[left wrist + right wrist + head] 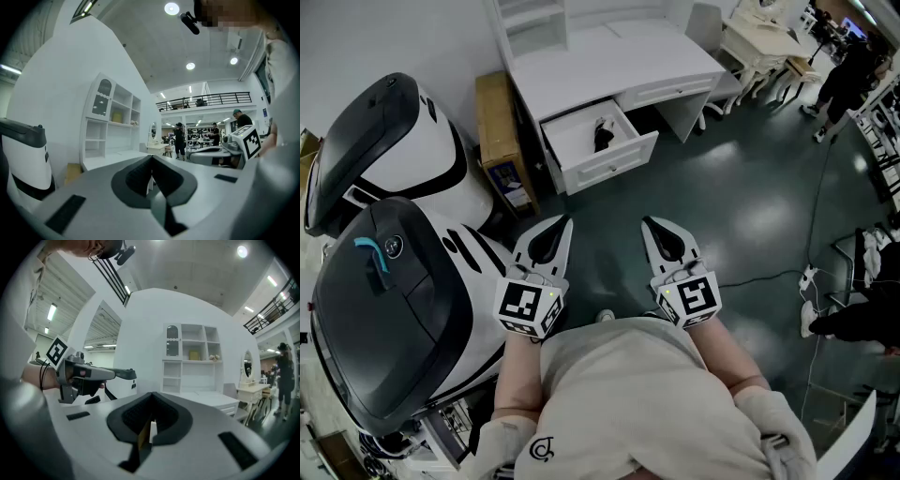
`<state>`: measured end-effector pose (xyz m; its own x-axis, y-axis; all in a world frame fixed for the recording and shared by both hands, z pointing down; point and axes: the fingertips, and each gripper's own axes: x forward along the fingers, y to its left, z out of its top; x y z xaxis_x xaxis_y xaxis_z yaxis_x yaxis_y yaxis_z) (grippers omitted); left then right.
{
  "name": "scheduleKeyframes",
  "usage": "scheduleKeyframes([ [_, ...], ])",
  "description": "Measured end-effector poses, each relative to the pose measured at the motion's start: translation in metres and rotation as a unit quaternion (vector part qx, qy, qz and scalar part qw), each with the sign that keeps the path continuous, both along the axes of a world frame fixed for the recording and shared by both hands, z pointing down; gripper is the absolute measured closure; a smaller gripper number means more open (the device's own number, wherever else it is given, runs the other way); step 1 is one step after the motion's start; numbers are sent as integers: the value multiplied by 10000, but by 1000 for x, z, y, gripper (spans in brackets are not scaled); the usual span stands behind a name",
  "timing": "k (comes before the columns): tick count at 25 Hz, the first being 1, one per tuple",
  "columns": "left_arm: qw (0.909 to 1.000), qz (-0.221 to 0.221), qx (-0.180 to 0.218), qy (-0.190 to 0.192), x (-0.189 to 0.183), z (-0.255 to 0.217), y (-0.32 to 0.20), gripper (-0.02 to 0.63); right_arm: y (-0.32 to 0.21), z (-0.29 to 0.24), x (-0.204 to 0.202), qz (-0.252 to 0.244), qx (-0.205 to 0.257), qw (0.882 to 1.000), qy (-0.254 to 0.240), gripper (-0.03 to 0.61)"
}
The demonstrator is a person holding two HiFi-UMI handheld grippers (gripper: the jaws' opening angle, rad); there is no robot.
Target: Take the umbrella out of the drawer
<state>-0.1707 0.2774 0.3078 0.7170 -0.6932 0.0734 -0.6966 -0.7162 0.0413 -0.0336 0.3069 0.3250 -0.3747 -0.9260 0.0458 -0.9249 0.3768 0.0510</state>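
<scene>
Both the left gripper [566, 222] and the right gripper [646, 222] are closed on nothing, held level and well apart from the drawer [610, 164]. The drawer stands pulled out from the bench's [609, 66] front edge, and the dark umbrella [603, 134] lies inside it. One gripper likely needs to open before reaching in over the drawer front. The floor [741, 206] ahead looks open, and the cardboard box [499, 141] flanks the bench's left edge.

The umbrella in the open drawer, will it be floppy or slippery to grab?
Probably light: the umbrella looks small and folded in the drawer. Its dark body looks bunched, so it may give when gripped.
</scene>
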Motion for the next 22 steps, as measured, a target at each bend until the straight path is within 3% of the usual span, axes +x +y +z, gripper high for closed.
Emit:
scheduleKeyframes([
  [14,9998,125,-120,36,2,8,-11,601,-8,3,3,201,-39,9997,-111,572],
  [22,9994,83,-329,70,2,21,-20,601,-17,19,9,282,-295,9990,-198,572],
])
